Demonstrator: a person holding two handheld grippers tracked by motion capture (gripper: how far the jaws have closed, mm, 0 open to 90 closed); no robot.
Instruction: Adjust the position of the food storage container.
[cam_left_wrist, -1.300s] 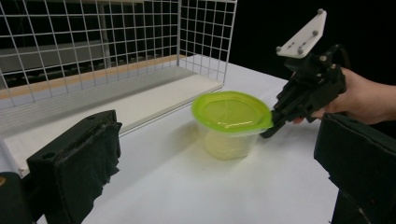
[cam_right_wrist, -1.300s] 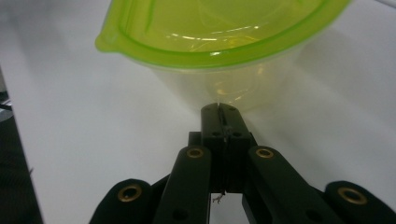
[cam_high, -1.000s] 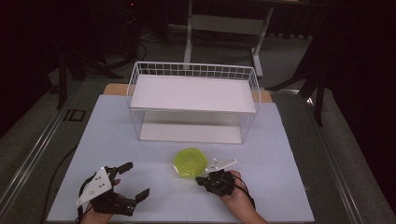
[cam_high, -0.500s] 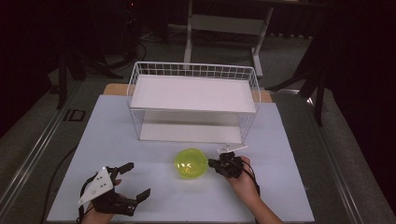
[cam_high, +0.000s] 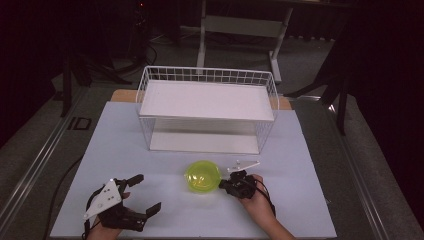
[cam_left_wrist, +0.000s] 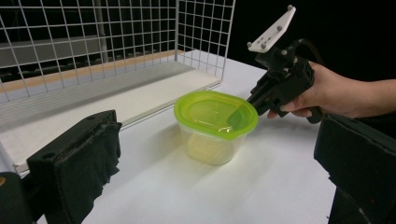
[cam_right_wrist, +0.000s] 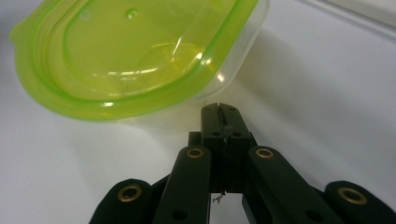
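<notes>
**Shut gripper nudging the tub toward the rack**

The right gripper (cam_high: 226, 184) has its jaws pressed fully together, holding nothing, with the tips right at the rim of the green-lidded tub (cam_high: 203, 176). In the right gripper view the closed tips (cam_right_wrist: 219, 108) sit just under the overhang of the green lid (cam_right_wrist: 135, 51), touching it or very nearly; I cannot tell which. The tub stands upright on the white table (cam_high: 310, 200), near the middle, just in front of the wire rack (cam_high: 207, 112) and apart from it.

The left gripper (cam_high: 142, 192) rests at the near left of the table, jaws spread wide and empty, well apart from the tub. Its own view shows the tub (cam_left_wrist: 215, 126) between its two open pads, farther off, with the right gripper (cam_left_wrist: 261, 95) at the tub's far side.

The step in hand looks like positioning the tub by pushing with closed jaws. To lift it into the rack, the next move likely calls for opening the right jaws and taking the rim, or bringing the open left gripper in to steady the tub. A push under the lid's lip could pop it or tip the tub.
</notes>
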